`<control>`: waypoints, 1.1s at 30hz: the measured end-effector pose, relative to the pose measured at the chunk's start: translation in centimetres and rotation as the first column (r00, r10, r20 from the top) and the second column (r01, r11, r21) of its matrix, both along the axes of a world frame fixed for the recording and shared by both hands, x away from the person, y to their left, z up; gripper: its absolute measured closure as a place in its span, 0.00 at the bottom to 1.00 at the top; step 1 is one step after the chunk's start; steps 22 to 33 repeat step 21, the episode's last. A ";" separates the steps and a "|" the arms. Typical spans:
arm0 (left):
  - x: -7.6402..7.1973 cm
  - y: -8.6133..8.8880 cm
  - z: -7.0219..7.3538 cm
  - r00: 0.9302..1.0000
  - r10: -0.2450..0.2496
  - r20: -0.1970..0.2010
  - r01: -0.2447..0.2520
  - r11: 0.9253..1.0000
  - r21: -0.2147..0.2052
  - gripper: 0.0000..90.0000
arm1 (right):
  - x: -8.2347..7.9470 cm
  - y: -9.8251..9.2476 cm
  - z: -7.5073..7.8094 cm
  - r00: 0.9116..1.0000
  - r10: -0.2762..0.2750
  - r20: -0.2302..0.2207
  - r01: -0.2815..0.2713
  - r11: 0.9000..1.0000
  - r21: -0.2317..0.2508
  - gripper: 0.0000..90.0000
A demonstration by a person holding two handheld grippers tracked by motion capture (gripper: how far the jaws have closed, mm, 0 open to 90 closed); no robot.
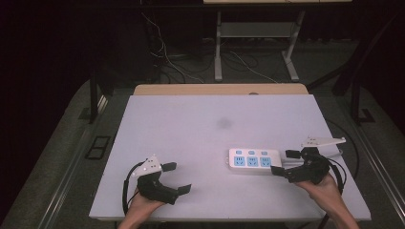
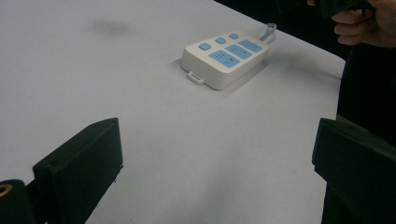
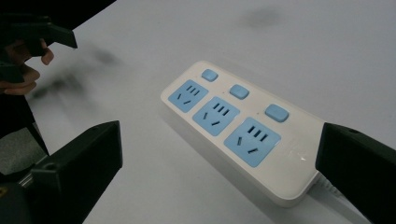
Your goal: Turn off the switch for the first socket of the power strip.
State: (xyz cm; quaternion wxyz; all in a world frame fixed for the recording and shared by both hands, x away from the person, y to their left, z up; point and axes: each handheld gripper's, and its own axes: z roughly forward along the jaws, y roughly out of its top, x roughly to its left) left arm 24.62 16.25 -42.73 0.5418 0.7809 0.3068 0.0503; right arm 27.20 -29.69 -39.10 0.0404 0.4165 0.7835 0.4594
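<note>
1. Toward the near right corner of the white rectangular worktop [image 1: 191,124], a white plastic power strip with three blue sockets and three blue switches [image 1: 253,161] is lying flat, its long side running along the near edge and its grey cable [image 2: 268,31] leaving at the end nearest the right edge.
2. The right gripper [image 1: 282,162] is sitting at that cable end of the strip with its jaws standing wide; one jaw tip is just beside the strip's near corner, and nothing is clamped between them. In the right gripper view the strip is lying between the two black jaws, apart from both.
3. The left gripper [image 1: 177,177] is resting near the near left corner of the worktop, well apart from the strip, its jaws also spread wide and empty.
4. Judged step: the right gripper is lining up to take the strip by its cable end.
5. Recommended practice: keep the jaws level with the strip's side walls, centre the narrow width between the pads, and close on the plain casing past the last socket, not on a switch or on the cable.
6. Risk noted: the smooth casing is likely to slide on the bare worktop if one pad is touching first; both pads should be meeting it together.
7. The left gripper appears free to steady the far end if needed.
</note>
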 end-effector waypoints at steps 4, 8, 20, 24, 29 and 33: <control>0.0 0.0 0.0 1.000 -0.002 0.000 0.002 1.000 0.002 0.00 | -0.4 0.2 -0.5 1.000 0.010 0.004 -0.010 1.000 0.000 0.00; 0.0 0.0 0.0 1.000 -0.003 0.001 0.003 1.000 0.003 0.00 | -0.7 0.3 -1.1 1.000 0.016 0.006 -0.016 1.000 0.003 0.00; 0.0 0.0 0.0 1.000 -0.003 -0.002 0.003 1.000 0.004 0.00 | -1.6 0.2 -2.8 1.000 0.021 0.020 -0.021 1.000 0.005 0.00; 0.1 0.0 -0.1 1.000 -0.003 -0.002 0.003 1.000 0.004 0.00 | -1.7 0.2 -2.9 1.000 0.022 0.020 -0.022 1.000 0.005 0.00; 0.1 0.0 -0.1 1.000 -0.003 -0.002 0.003 1.000 0.004 0.00 | -1.7 0.2 -2.9 1.000 0.022 0.020 -0.022 1.000 0.005 0.00; 0.1 0.0 -0.1 1.000 -0.003 -0.002 0.003 1.000 0.004 0.00 | -1.7 0.2 -2.9 1.000 0.022 0.020 -0.022 1.000 0.005 0.00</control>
